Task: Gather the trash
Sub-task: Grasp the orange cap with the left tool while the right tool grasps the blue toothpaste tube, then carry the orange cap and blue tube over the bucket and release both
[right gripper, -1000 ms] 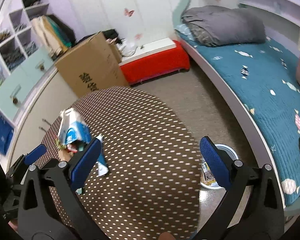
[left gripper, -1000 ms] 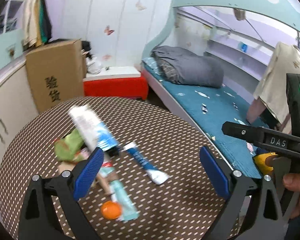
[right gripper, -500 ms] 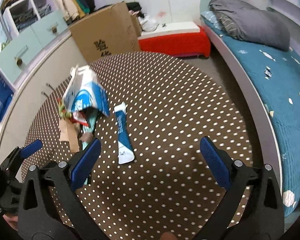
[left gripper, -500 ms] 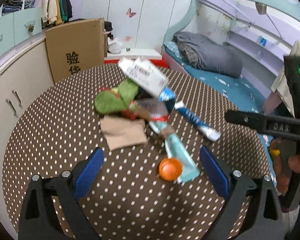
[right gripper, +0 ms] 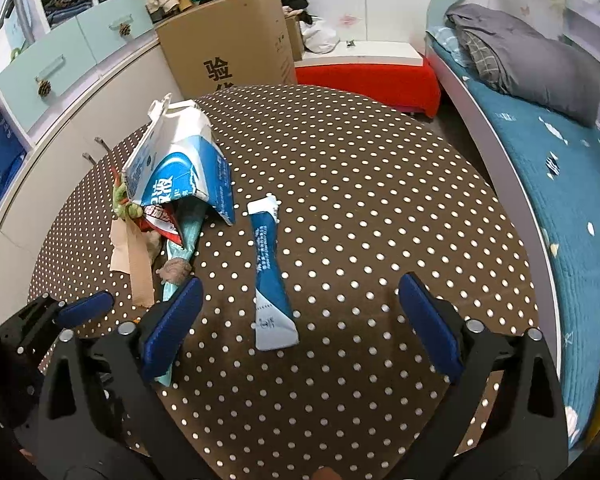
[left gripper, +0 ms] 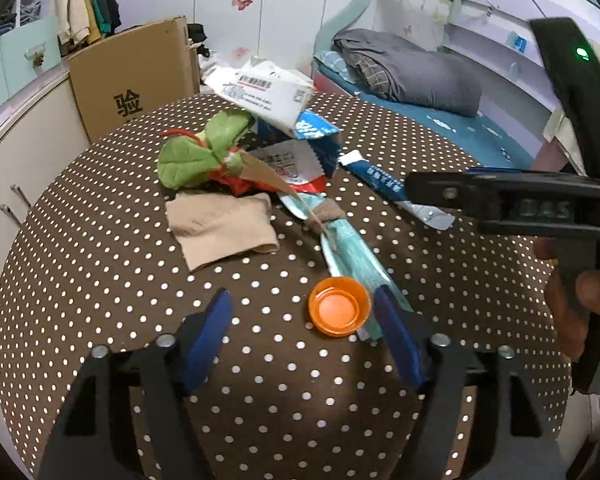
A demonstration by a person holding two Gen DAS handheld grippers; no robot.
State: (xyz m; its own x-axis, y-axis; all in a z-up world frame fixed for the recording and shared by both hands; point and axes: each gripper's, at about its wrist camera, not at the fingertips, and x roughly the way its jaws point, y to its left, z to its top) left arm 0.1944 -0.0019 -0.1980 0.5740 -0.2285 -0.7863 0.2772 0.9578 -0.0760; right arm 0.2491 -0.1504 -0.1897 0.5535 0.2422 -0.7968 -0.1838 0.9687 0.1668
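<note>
Moved since a moment ago: closer and lower over the pile for both grippers; narrower gap between the left pads than half a second back.
Trash: heaped on the left half of the round dotted table (right gripper: 380,184), nothing lifted yet.
Orange cap (left gripper: 339,306): lying open side up at the near edge of the pile, touching the teal wrapper (left gripper: 356,256); apart from the bulkier pieces, so probably the easiest first pick.
Left gripper (left gripper: 302,334): jaws spread and empty, right pad just beside the cap, cap lying inside the gap; placed as if to close on it.
Blue sachet (right gripper: 271,276): flat and alone, a little apart from the heap, pointing toward the right gripper (right gripper: 300,320).
Right gripper: jaws wide apart, gripping nothing, sachet's near end lying between the pads; likely lined up for that piece.
Milk carton (right gripper: 180,164): torn, propped over the pile, the tallest piece.
Beneath and beside it: green leaf scrap (left gripper: 196,152), red-and-white packet (left gripper: 296,168), beige paper (left gripper: 220,228) lying flat.
Bin: not visible now, so drop-off spot unknown.
Surroundings: cardboard box (right gripper: 228,44) behind the table, bed (right gripper: 560,160) to the right.
</note>
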